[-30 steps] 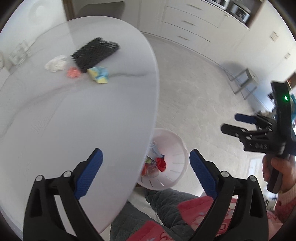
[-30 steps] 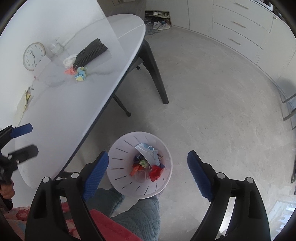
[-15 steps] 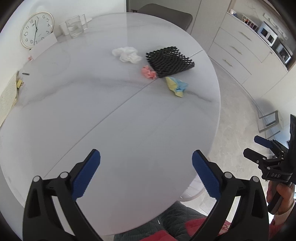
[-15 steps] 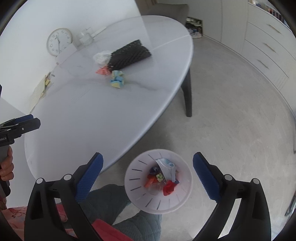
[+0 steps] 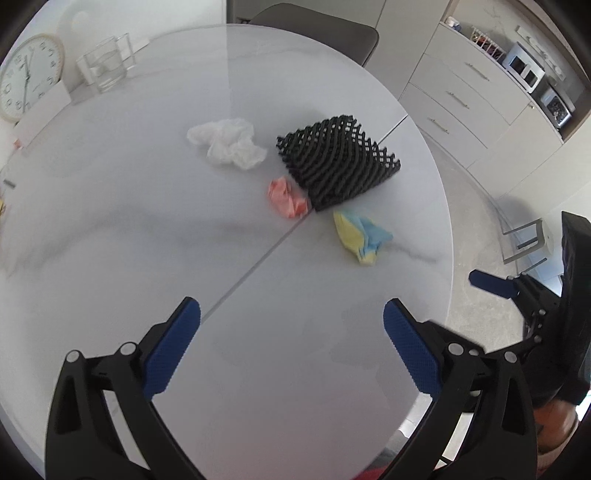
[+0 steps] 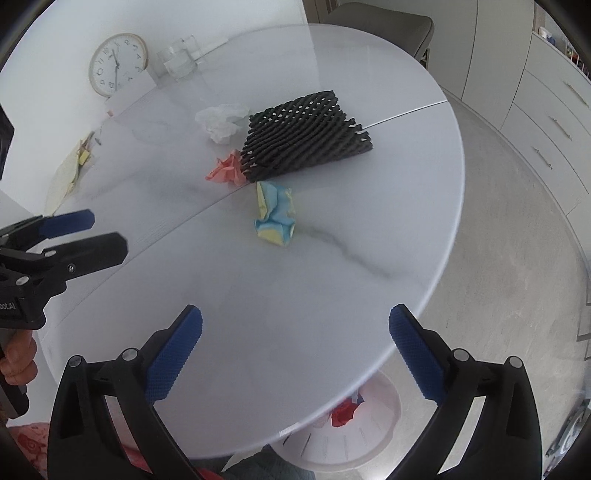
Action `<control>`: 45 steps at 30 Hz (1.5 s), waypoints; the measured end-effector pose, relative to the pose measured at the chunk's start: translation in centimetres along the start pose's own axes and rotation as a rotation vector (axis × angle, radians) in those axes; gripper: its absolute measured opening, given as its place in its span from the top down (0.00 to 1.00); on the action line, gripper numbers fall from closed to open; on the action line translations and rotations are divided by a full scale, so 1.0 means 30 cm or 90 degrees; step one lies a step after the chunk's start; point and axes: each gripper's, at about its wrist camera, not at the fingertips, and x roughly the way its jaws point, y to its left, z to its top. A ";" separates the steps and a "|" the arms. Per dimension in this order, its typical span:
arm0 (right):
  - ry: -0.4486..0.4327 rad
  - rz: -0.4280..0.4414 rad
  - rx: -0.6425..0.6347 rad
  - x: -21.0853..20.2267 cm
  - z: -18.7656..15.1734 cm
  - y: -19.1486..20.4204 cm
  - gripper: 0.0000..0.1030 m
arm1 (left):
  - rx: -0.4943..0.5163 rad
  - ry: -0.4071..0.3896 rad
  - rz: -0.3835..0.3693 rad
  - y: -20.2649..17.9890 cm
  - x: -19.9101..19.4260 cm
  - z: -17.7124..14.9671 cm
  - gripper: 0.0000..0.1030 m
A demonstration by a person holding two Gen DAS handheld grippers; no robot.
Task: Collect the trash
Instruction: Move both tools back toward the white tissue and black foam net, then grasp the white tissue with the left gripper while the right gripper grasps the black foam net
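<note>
Trash lies on the round white table (image 5: 110,258) (image 6: 369,258): a crumpled white tissue (image 5: 227,144) (image 6: 221,122), a black foam net (image 5: 338,162) (image 6: 303,136), a pink paper ball (image 5: 288,197) (image 6: 227,171) and a yellow-and-blue paper wad (image 5: 360,236) (image 6: 277,214). My left gripper (image 5: 291,347) is open and empty over the near table, short of the trash; it also shows at the left of the right wrist view (image 6: 79,234). My right gripper (image 6: 295,347) is open and empty, nearest the yellow-and-blue wad. A white trash bin (image 6: 369,432) with red scraps stands under the table's near edge.
A clock (image 6: 117,69) and a glass container (image 6: 179,61) stand at the table's far side. Papers (image 6: 70,173) lie at its left. A grey chair (image 5: 321,33) is behind the table. White drawers (image 5: 461,96) line the right wall.
Both grippers have swung up from over the bin to over the table and moved closer to the trash. Both stay open and empty.
</note>
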 end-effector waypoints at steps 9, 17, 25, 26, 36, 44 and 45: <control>-0.007 -0.007 0.047 0.086 0.137 -0.006 0.02 | -0.018 0.008 -0.006 0.118 0.162 0.244 0.08; -0.020 -0.029 0.067 0.120 0.311 -0.072 0.02 | -0.134 0.024 0.001 0.245 0.316 0.489 0.08; -0.014 -0.028 0.068 0.156 0.367 -0.112 0.02 | -0.211 0.060 0.001 0.274 0.447 0.555 0.32; -0.014 -0.027 0.068 0.162 0.372 -0.117 0.02 | -0.212 0.068 0.009 0.272 0.464 0.557 0.39; -0.003 -0.012 0.045 0.187 0.405 -0.132 0.02 | -0.199 0.066 0.006 0.287 0.476 0.546 0.88; 0.006 0.006 0.023 0.249 0.486 -0.109 0.07 | -0.185 0.032 0.016 0.323 0.379 0.498 0.88; 0.011 0.013 0.023 0.259 0.495 -0.105 0.14 | -0.184 0.029 0.016 0.328 0.366 0.493 0.88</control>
